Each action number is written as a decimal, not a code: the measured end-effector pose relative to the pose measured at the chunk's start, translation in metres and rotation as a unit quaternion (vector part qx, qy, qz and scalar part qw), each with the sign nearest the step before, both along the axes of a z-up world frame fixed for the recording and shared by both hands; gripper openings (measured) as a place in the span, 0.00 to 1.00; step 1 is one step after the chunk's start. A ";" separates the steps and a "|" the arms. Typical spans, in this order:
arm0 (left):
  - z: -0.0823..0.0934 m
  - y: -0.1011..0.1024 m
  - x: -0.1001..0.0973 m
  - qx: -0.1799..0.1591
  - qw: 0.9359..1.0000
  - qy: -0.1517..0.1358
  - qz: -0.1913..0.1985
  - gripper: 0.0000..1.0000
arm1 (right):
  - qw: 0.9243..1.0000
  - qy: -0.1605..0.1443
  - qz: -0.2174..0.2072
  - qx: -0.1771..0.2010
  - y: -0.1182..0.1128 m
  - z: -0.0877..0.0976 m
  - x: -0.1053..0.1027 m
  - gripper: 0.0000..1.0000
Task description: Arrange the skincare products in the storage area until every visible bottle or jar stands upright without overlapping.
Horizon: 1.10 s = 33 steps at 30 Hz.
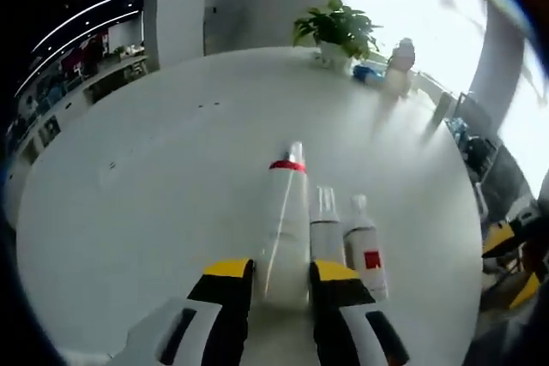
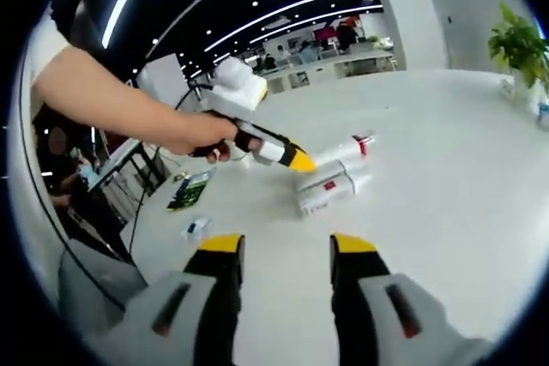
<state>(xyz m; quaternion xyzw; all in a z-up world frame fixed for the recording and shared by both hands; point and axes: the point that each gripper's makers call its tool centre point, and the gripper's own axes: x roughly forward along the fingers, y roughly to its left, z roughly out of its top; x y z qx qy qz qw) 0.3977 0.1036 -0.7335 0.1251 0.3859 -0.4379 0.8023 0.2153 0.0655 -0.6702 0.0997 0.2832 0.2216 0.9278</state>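
Currently, in the left gripper view, the left gripper (image 1: 281, 273) has its two yellow-tipped jaws set on either side of the white tube with the red band (image 1: 285, 229), pinching its lower end. The tube lies on the white table (image 1: 154, 177) and points toward 12 o'clock, its clear cap farthest from the jaws. Just beside it, at 3 o'clock, lies a slim clear-capped bottle (image 1: 325, 231). Next to that, again at 3 o'clock, lies a white bottle with a red label (image 1: 366, 250). The three items lie side by side, none upright. A potted plant (image 1: 337, 30) stands at the far table edge, at 12 o'clock.

In the right gripper view, the right gripper (image 2: 279, 255) hangs above the table (image 2: 446, 177) with its jaws spread apart and nothing between them. The person's hand (image 2: 206, 136) at 10 o'clock holds the left gripper (image 2: 300, 160) against the group of products (image 2: 334, 179), which lie at 12 o'clock from the right jaws.
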 end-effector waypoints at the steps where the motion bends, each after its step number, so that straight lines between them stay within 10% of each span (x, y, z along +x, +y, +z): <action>1: -0.001 0.001 0.001 0.003 1.000 -0.002 0.001 0.29 | 1.000 0.000 -0.001 0.001 0.000 0.000 0.000 0.41; 33: -0.021 -0.020 0.019 0.053 0.998 -0.027 -0.032 0.32 | 0.999 0.038 0.002 0.001 0.000 -0.016 -0.004 0.40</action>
